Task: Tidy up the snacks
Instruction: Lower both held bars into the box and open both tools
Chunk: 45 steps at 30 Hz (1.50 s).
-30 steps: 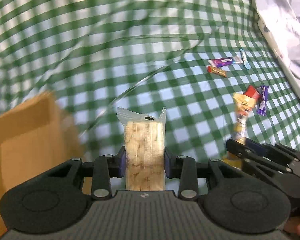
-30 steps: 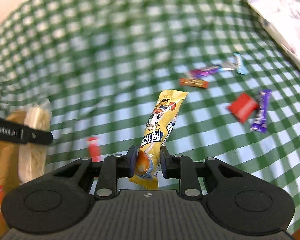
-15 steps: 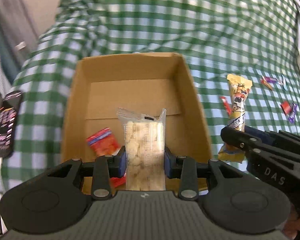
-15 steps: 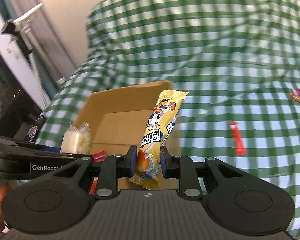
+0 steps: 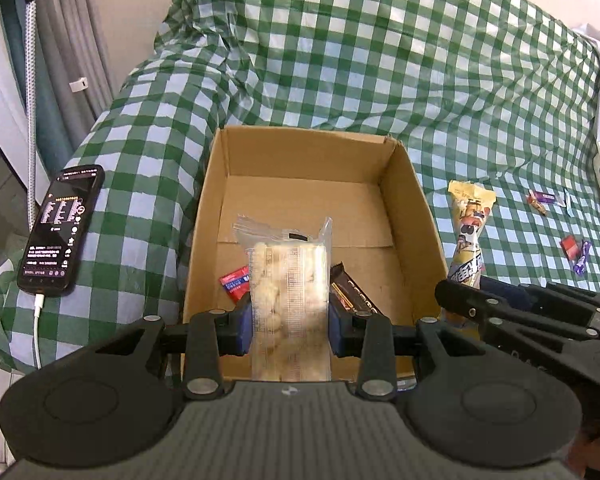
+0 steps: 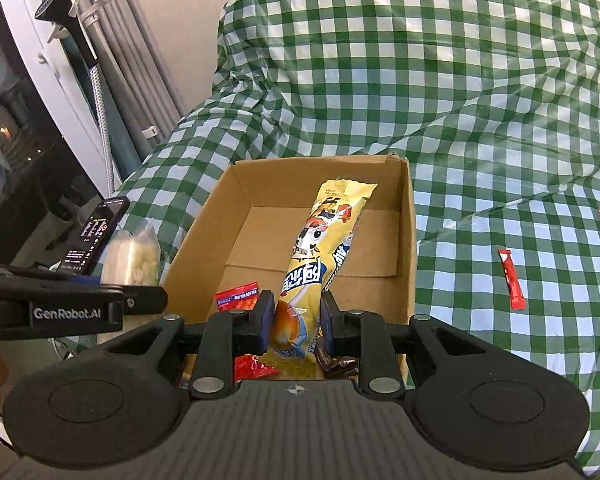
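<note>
An open cardboard box sits on the green checked cloth. My left gripper is shut on a clear bag of pale snacks above the box's near end. My right gripper is shut on a long yellow snack packet, also over the box; the packet shows at the right of the left wrist view. Inside the box lie a red packet and a dark brown bar.
A phone on a white cable lies left of the box. Loose snacks lie on the cloth to the right: a red stick, a red packet, a purple bar and small bars. Curtains stand at the left.
Both grippers have swung left from the open cloth to above the box, each still holding its snack. The box and phone have come into full view.
</note>
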Each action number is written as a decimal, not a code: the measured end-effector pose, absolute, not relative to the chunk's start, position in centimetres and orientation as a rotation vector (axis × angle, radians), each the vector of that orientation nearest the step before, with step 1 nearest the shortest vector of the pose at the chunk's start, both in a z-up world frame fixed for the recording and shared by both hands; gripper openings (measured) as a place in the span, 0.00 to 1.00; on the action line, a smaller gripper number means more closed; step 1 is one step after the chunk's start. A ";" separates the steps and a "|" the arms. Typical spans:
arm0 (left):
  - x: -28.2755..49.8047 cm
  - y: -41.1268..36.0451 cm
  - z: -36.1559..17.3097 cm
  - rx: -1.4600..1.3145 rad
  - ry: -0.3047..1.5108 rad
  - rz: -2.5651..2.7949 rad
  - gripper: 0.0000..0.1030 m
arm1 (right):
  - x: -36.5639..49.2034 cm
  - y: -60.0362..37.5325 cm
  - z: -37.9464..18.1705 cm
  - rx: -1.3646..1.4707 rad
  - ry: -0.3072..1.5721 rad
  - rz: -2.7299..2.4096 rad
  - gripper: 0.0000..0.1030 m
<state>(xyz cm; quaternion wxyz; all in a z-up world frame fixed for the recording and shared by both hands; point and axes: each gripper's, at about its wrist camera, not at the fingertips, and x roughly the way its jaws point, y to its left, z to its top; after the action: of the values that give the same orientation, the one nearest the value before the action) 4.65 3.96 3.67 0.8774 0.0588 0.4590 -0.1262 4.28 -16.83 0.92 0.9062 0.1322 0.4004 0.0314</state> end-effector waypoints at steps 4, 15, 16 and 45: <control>5.1 4.2 3.7 0.123 0.958 -0.261 0.39 | 4.5 -16.6 0.9 0.273 0.829 0.063 0.25; 7.6 3.2 1.9 0.136 0.990 -0.259 0.39 | 6.1 -17.2 -0.5 0.279 0.870 0.070 0.25; 7.9 3.0 1.7 0.139 0.993 -0.258 0.39 | 6.3 -17.3 -0.8 0.282 0.878 0.069 0.25; 16.6 1.3 -5.2 0.214 1.051 -0.208 1.00 | 13.3 -16.9 -7.7 0.284 1.050 0.035 0.32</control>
<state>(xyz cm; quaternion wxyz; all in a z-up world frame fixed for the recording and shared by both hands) 16.55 1.28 -5.17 0.8545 0.1019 0.4997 -0.0988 13.29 -16.93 -7.73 0.8556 0.1352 0.4993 0.0169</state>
